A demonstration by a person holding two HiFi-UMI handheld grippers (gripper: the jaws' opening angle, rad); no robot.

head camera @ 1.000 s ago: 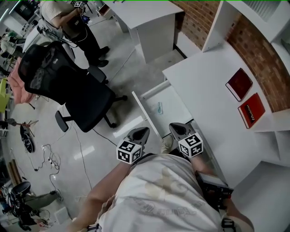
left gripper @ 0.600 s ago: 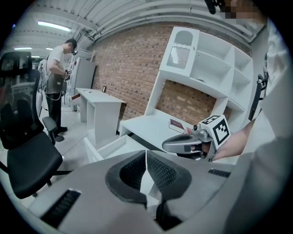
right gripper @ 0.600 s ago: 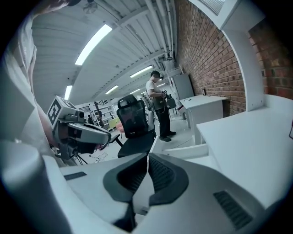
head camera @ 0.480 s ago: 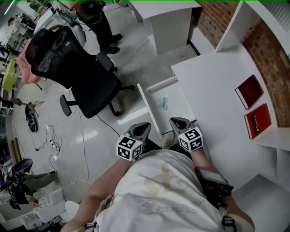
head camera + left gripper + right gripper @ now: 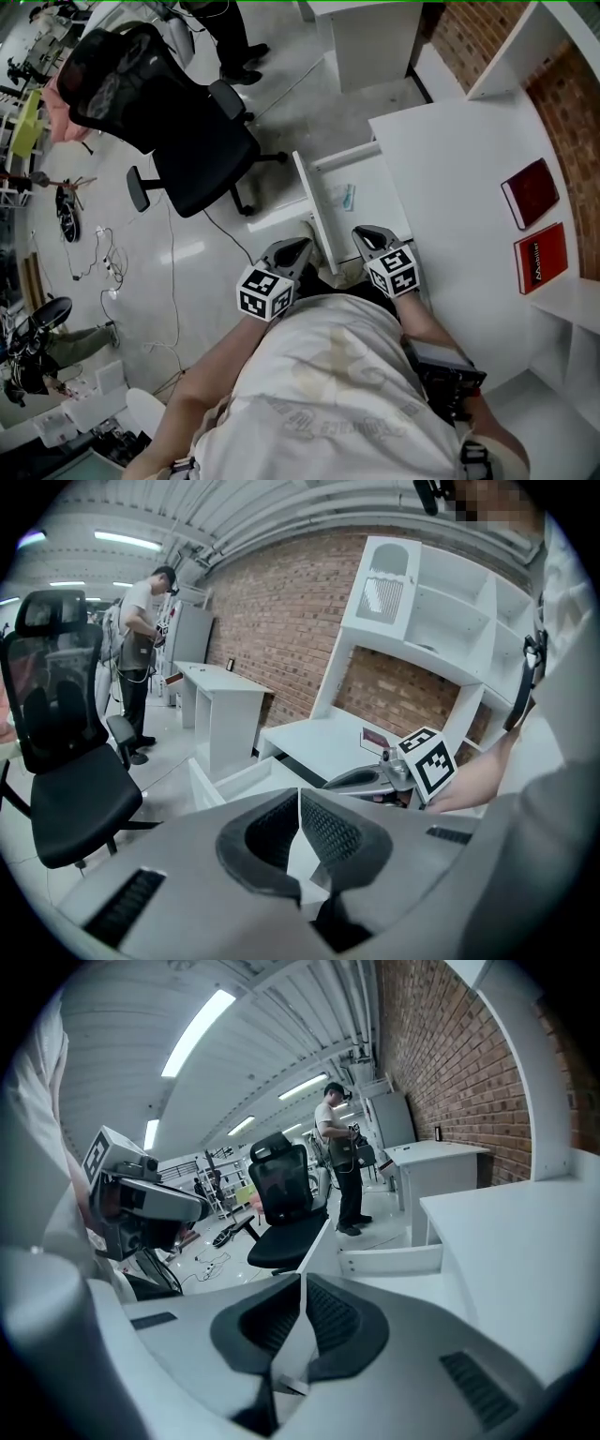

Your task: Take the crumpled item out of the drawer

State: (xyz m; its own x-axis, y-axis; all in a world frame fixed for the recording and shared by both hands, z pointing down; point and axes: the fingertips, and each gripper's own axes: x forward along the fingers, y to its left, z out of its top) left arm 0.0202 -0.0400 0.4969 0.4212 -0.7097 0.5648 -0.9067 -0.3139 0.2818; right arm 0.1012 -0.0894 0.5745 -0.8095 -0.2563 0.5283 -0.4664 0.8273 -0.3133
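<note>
A: The tongs?
B: Left tongs (image 5: pixel 296 247) and right tongs (image 5: pixel 365 232) are both closed, empty, flanking the drawer (image 5: pixel 314 211) front.
A: Room?
B: The drawer juts from the worktop (image 5: pixel 450 169) edge; bare floor (image 5: pixel 216 272) reaches the chair (image 5: pixel 187 150). The crumpled item (image 5: pixel 349 197), small and pale bluish, lies inside.

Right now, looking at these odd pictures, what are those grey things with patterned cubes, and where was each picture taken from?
No robot here: a person holds a tool in each hand, the left gripper and right gripper; the marked cubes belong to them. The top-down picture comes from a camera on the person's head; the other two ride on the grippers, looking along their fingers. Both pairs of fingers are closed, holding nothing. Ahead stands a white desk with two red books and an open drawer holding a small pale item.
</note>
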